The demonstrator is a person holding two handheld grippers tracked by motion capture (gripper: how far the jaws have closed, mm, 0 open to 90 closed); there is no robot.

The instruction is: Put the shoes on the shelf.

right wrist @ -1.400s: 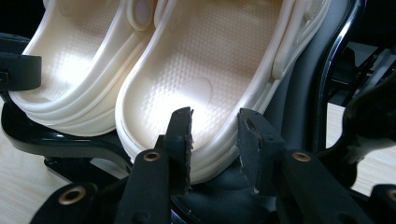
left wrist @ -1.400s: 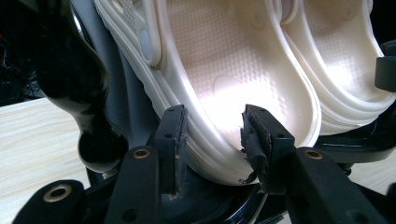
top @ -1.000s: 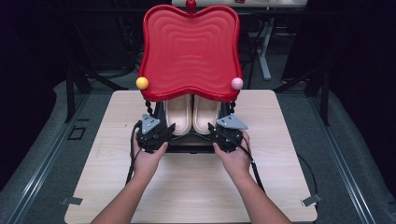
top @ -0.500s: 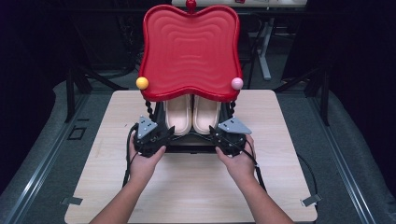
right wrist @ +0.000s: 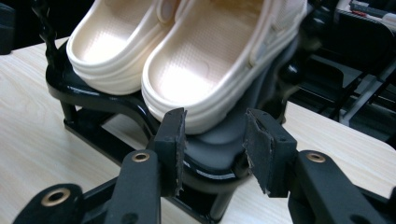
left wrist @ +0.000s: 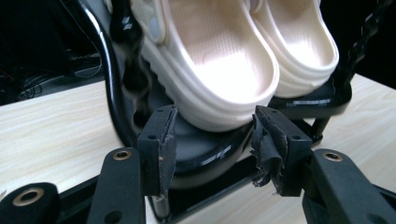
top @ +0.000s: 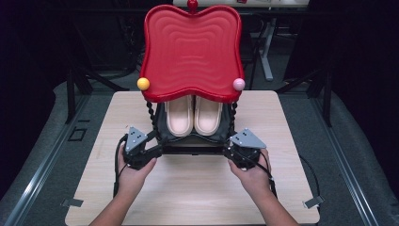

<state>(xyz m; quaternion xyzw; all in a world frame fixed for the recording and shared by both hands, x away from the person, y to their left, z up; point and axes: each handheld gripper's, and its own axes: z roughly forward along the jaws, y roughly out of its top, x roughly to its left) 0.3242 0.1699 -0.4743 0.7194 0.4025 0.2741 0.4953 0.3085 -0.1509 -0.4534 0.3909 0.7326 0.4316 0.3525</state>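
Reaching forward from the near edge, left claw (top: 151, 149) and right claw (top: 230, 149) both released, flanking black rack (top: 193, 147).

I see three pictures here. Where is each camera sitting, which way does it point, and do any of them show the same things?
High view: above the person's side, looking forward and down on the pale wooden table; both forearms and hands show.
Left gripper view: rides the left tongs, looking along their black jaws at the cream rubber clogs.
Right gripper view: rides the right tongs, facing the same clogs from the other side.
All three share the clogs on the glossy black stand.
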